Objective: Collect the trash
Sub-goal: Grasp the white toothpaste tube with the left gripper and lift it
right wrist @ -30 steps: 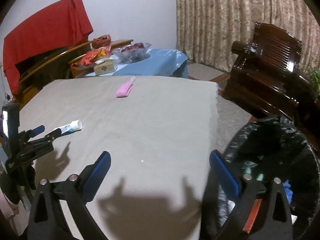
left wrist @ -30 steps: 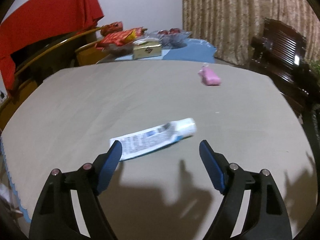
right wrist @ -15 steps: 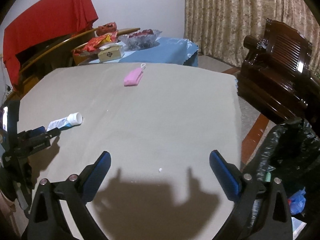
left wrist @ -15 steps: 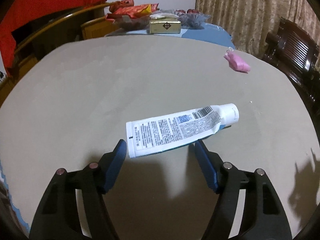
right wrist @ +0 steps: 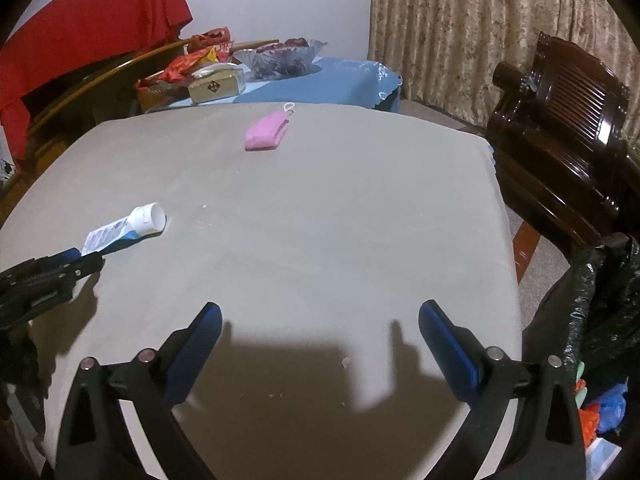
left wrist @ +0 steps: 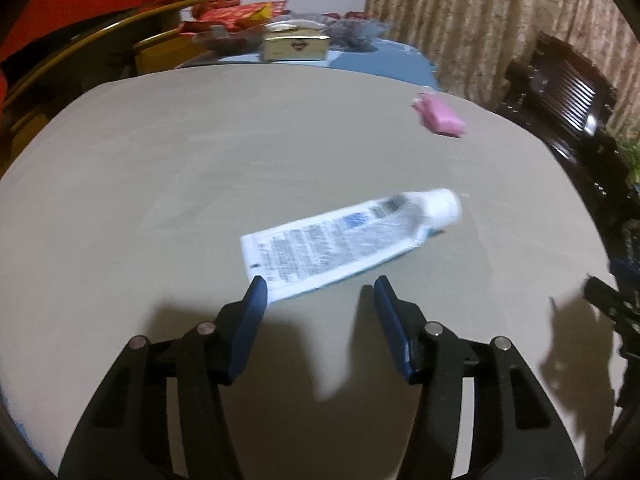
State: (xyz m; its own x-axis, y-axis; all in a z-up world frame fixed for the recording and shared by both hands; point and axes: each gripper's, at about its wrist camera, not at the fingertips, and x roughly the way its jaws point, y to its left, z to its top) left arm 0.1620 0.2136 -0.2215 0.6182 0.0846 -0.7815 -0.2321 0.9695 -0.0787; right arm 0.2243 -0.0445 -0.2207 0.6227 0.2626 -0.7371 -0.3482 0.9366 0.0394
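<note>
A flattened white toothpaste tube [left wrist: 348, 240] lies on the grey table [left wrist: 160, 184], its cap pointing right. My left gripper [left wrist: 320, 286] is open with its blue fingers at the tube's flat end, the left finger just at its corner. The tube also shows in the right wrist view [right wrist: 128, 230], with the left gripper [right wrist: 86, 260] at its near end. A pink pouch [left wrist: 440, 118] lies farther back right; it also shows in the right wrist view [right wrist: 267, 132]. My right gripper [right wrist: 320, 314] is open and empty over the table's near part.
A black trash bag [right wrist: 600, 304] with coloured scraps hangs off the table's right edge. A dark wooden chair [right wrist: 568, 120] stands beyond it. A blue-covered side table [right wrist: 328, 84] with a tin box and snack packets stands behind.
My left gripper has closed in on the tube's flat end and narrowed its opening. My right gripper has swung left, so more of the table and less of the trash bag shows.
</note>
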